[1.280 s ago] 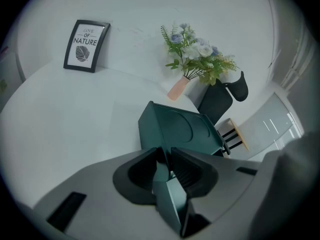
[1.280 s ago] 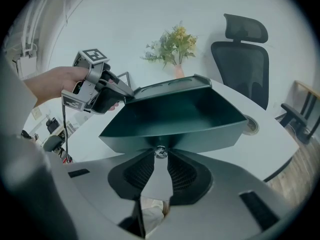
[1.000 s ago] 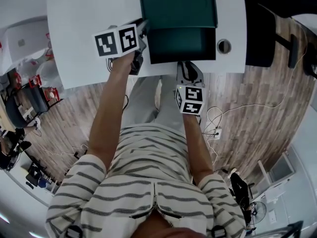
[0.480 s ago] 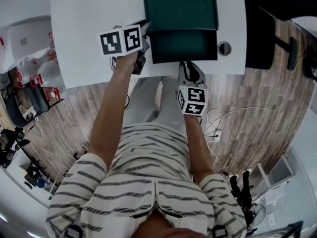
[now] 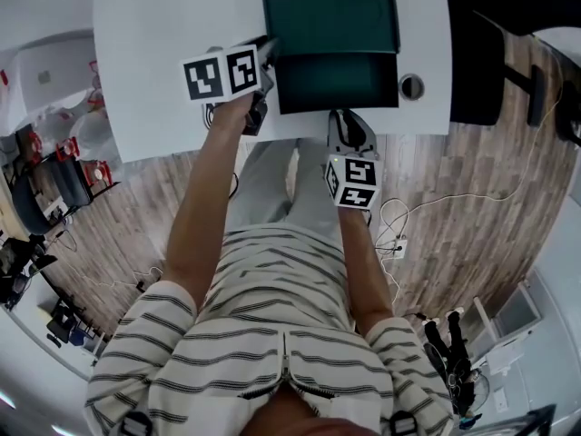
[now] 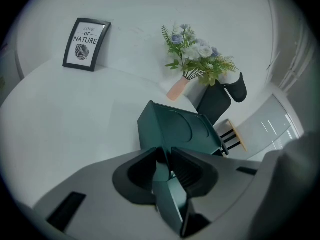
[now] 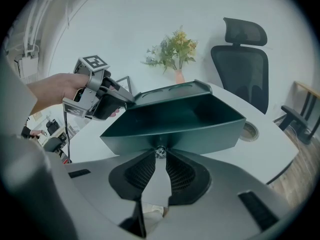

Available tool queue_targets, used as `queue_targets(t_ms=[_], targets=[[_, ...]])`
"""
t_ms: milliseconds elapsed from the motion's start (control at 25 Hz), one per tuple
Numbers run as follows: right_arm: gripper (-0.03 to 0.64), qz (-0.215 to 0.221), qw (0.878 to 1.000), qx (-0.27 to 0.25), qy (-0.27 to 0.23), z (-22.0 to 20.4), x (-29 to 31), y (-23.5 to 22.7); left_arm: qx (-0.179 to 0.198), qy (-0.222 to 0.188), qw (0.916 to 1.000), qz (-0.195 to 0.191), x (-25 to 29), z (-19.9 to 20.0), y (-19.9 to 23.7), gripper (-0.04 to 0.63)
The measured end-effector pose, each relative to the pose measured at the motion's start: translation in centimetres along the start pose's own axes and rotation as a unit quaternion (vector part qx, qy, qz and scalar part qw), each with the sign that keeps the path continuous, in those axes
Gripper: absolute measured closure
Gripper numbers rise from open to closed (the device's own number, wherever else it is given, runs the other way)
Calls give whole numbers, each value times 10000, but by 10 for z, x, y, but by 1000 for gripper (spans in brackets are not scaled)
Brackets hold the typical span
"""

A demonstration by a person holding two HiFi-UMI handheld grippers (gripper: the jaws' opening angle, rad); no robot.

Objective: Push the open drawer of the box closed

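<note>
A dark green box [image 5: 331, 16] stands on the white table [image 5: 163, 80], its drawer [image 5: 336, 82] pulled out toward me. In the left gripper view my left gripper [image 6: 165, 156] is shut on the thin green wall at the box's [image 6: 175, 126] left front corner. It shows at the box's left side in the head view [image 5: 270, 57]. My right gripper [image 7: 160, 153] is at the drawer's front [image 7: 175, 121], jaws closed on the small metal knob [image 7: 160, 151] at its middle. From above, the right gripper [image 5: 345, 121] sits at the table's near edge.
A round cable hole [image 5: 410, 85] lies in the table right of the drawer. A framed print [image 6: 86, 44] and a vase of flowers [image 6: 192, 59] stand at the table's far side. A black chair [image 7: 242, 59] is beyond the table. The drawer front is close to the table's near edge.
</note>
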State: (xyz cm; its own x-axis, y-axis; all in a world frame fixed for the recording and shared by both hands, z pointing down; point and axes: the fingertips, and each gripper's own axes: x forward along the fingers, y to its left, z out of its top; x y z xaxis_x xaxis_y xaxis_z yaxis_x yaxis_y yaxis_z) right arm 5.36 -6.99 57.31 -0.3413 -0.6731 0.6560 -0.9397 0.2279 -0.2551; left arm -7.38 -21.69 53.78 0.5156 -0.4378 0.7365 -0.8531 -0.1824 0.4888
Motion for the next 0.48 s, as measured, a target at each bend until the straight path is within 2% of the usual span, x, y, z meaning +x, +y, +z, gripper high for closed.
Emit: queue_targets(t_ms=[480], targets=[[541,24,10000,-49,-66,7,9,-3,63,-46,10000,39,0,0,0,497]])
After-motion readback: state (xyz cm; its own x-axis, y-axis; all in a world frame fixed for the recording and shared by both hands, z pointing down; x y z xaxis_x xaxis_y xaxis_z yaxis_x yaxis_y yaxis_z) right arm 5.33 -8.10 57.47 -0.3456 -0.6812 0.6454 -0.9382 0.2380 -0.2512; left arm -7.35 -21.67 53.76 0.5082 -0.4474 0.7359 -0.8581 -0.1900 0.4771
